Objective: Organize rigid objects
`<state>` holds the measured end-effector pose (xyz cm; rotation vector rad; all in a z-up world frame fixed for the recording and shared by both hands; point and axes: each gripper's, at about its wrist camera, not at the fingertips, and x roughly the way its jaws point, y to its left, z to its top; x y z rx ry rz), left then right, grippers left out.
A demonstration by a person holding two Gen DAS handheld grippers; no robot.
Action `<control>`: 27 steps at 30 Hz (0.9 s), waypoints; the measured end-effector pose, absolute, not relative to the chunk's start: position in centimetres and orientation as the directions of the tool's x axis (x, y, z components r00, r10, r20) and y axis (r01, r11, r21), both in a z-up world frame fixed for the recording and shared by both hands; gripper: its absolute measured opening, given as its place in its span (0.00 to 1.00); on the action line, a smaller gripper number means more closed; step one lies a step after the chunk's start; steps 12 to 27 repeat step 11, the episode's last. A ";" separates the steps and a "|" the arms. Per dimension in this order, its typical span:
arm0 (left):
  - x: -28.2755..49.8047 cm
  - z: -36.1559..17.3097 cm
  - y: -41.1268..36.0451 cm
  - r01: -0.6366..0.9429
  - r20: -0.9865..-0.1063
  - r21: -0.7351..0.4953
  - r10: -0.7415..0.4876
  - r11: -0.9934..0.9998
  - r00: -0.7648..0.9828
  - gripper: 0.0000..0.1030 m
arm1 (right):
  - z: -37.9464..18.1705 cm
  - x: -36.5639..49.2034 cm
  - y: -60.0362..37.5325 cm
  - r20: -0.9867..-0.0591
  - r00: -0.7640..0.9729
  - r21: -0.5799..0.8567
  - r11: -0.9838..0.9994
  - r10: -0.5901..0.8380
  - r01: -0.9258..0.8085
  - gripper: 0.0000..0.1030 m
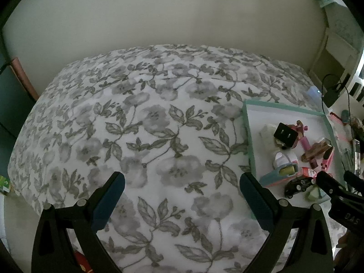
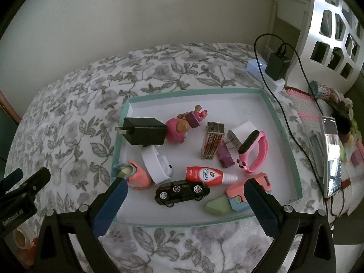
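A shallow teal-rimmed white tray (image 2: pixel 282 136) lies on the floral bedspread and holds several small objects. Among them are a black toy car (image 2: pixel 182 190), a red and white tube (image 2: pixel 209 176), a black charger (image 2: pixel 145 130), a pink wristband (image 2: pixel 254 151), a brown building model (image 2: pixel 212 143) and a pink figurine (image 2: pixel 177 129). My right gripper (image 2: pixel 184 204) stands open at the tray's near edge, with the toy car just beyond its fingers. My left gripper (image 1: pixel 182 202) is open over bare bedspread, left of the tray (image 1: pixel 248 136). Nothing is held.
A phone (image 2: pixel 331 154) lies right of the tray, with a black adapter (image 2: pixel 277 66) and cables on a white block behind. A white lattice shelf (image 2: pixel 336 27) stands at the far right. The bedspread (image 1: pixel 141 125) left of the tray is open room. A wall lies beyond.
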<state>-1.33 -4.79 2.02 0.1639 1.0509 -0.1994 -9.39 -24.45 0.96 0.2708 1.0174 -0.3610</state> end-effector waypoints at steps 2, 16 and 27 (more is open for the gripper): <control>-1.3 2.0 -4.8 0.242 -0.873 0.044 -0.081 0.969 0.480 0.98 | 0.9 -9.4 -24.5 -0.865 0.474 0.051 0.910 -0.166 0.412 1.00; -1.8 1.9 -5.3 0.277 -0.870 0.047 -0.097 0.960 0.483 0.98 | 1.0 -9.3 -24.6 -0.867 0.470 0.048 0.911 -0.165 0.409 1.00; -1.8 1.9 -5.3 0.277 -0.870 0.047 -0.097 0.960 0.483 0.98 | 1.0 -9.3 -24.6 -0.867 0.470 0.048 0.911 -0.165 0.409 1.00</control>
